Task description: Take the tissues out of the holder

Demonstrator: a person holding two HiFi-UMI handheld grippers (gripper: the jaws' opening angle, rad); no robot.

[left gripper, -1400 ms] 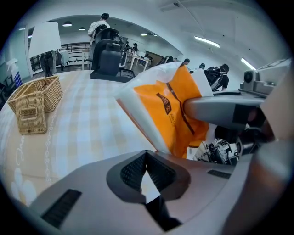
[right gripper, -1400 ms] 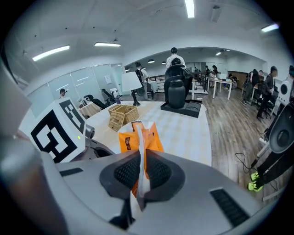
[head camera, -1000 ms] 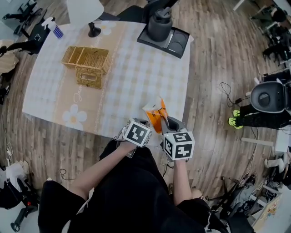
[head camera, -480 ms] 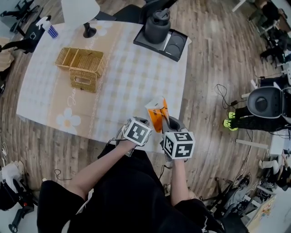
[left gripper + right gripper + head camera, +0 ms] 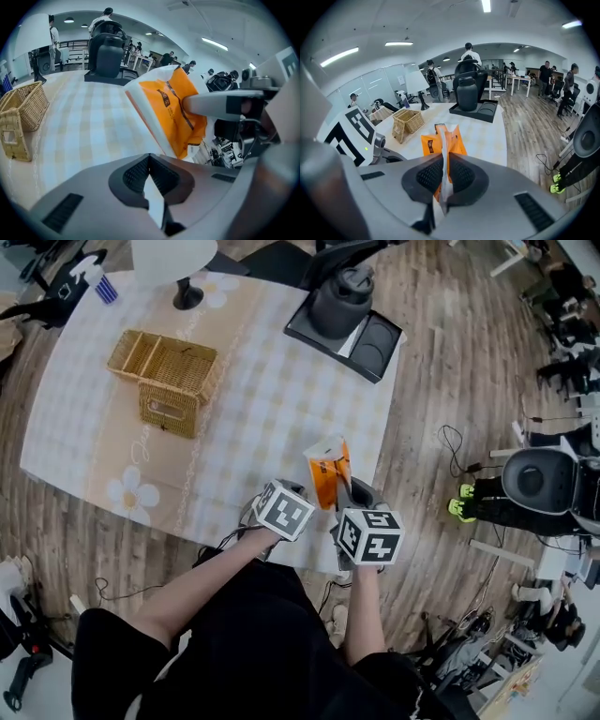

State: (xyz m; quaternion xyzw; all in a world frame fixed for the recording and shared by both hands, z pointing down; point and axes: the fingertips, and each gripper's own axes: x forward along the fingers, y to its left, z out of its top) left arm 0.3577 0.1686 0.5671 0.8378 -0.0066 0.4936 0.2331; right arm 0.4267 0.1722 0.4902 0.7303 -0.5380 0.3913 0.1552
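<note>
Right gripper view: your right gripper (image 5: 443, 174) has its jaws clamped on the orange tissue pack (image 5: 429, 143). Your left gripper (image 5: 150, 180) pinches its white edge. The wicker holder (image 5: 169, 381) sits well apart on the surface (image 5: 272, 418).

Could pass over the bare middle of the desk (image 5: 272, 409); blocked left by the basket (image 5: 169, 381), farther back by the black machine (image 5: 347, 310).

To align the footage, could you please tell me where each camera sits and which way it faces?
Left gripper view: on the left gripper, across the table; its jaws pinch the tissue pack by an edge.
Right gripper view: on the right gripper, likewise; jaws clamp the pack.
Head view: on the person's head, steeply down at the table; forearms, both grippers show.
Shared: tissue pack, wicker basket.
</note>
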